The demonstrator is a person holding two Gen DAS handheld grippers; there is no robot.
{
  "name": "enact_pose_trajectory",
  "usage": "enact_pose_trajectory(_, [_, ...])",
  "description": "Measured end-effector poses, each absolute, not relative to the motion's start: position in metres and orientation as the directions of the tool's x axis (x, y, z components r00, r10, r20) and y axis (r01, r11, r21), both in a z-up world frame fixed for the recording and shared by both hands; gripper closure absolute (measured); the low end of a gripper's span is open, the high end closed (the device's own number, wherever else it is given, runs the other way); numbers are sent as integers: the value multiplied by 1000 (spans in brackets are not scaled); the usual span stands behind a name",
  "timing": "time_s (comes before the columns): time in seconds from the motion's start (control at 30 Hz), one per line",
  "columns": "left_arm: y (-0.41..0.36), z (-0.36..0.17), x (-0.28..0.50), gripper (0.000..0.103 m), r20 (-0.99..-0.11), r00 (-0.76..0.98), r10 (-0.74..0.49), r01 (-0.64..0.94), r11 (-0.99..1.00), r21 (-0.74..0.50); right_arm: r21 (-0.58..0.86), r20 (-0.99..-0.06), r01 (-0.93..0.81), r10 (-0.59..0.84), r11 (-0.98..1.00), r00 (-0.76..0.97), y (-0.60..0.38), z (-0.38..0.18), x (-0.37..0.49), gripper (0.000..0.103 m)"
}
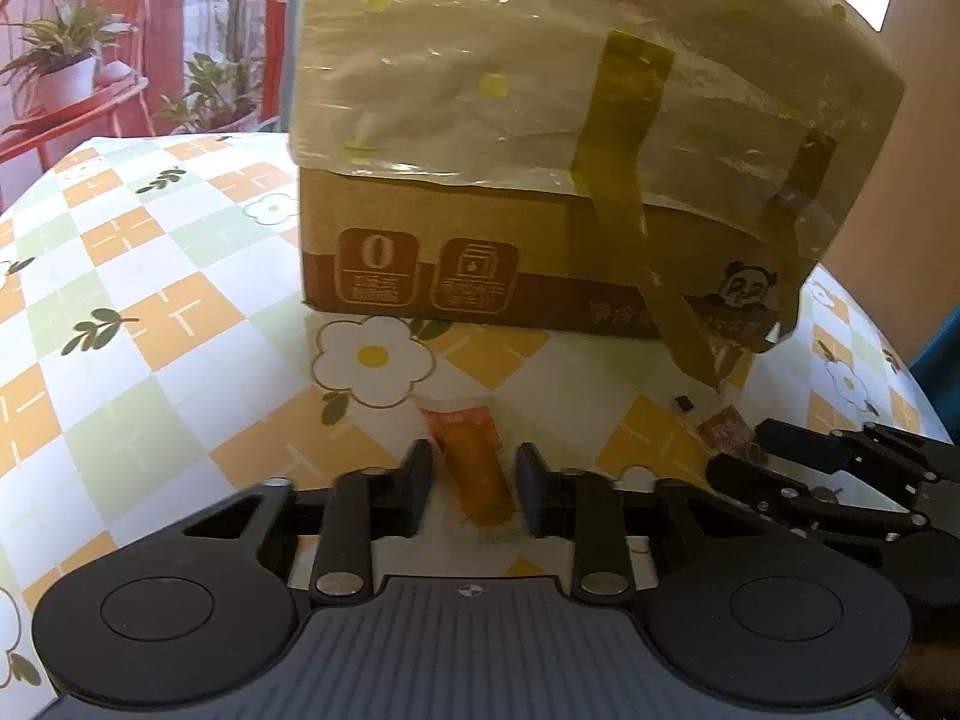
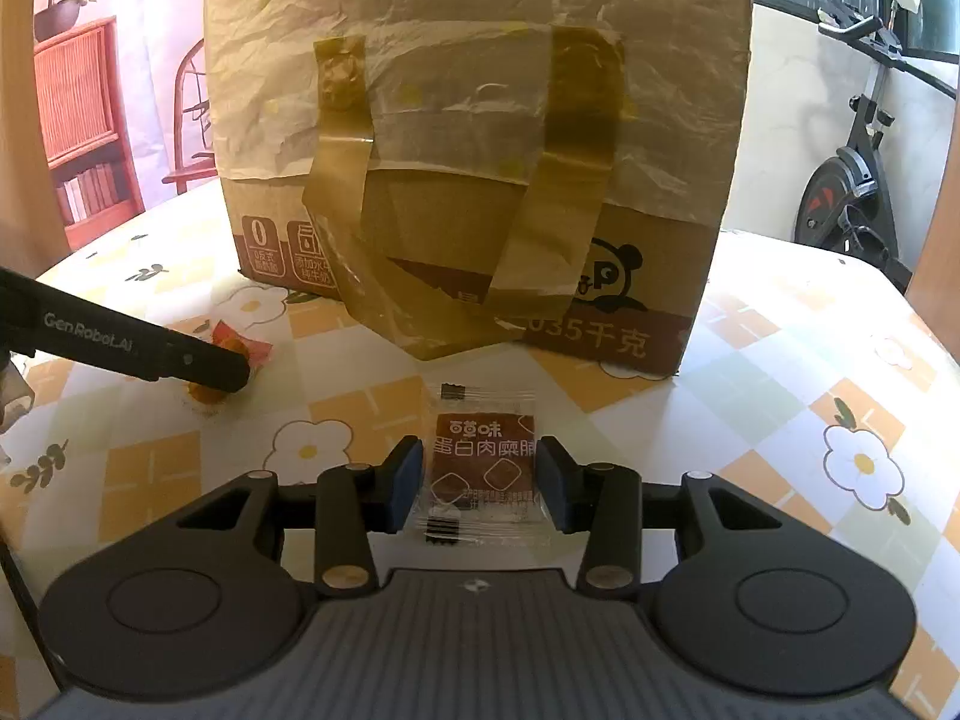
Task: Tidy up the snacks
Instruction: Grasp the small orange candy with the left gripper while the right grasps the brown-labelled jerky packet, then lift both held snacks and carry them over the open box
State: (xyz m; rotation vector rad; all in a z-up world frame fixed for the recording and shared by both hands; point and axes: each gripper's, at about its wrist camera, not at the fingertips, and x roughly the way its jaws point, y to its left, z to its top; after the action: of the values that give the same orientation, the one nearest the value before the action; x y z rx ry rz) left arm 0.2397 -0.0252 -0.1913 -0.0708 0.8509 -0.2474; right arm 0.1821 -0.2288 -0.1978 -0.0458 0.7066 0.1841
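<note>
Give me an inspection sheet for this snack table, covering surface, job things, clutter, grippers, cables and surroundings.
Surface: table under a checked, flowered cloth.
Job's things: orange snack and brown packet lying flat; taped box behind them.
Clutter: nothing seen.
Grippers: left hand-held gripper open, fingers either side of the orange snack; right hand-held gripper open, fingers flanking the brown packet, contact unclear.
Cables: nothing seen.
Surroundings: plants on a red stand, exercise bike, bookshelf.
</note>
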Motion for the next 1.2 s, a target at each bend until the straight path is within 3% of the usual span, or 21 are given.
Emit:
enact_pose_trajectory(0.8, [-20, -195, 227, 82, -718, 641, -271, 206, 962, -180, 32, -649, -185, 161, 982, 744, -231, -198, 182, 58])
enact_pose_trajectory(1.2, [-17, -178, 215, 82, -669, 686, -285, 228, 958, -175, 67, -647, -175, 177, 982, 742, -237, -196, 182, 59])
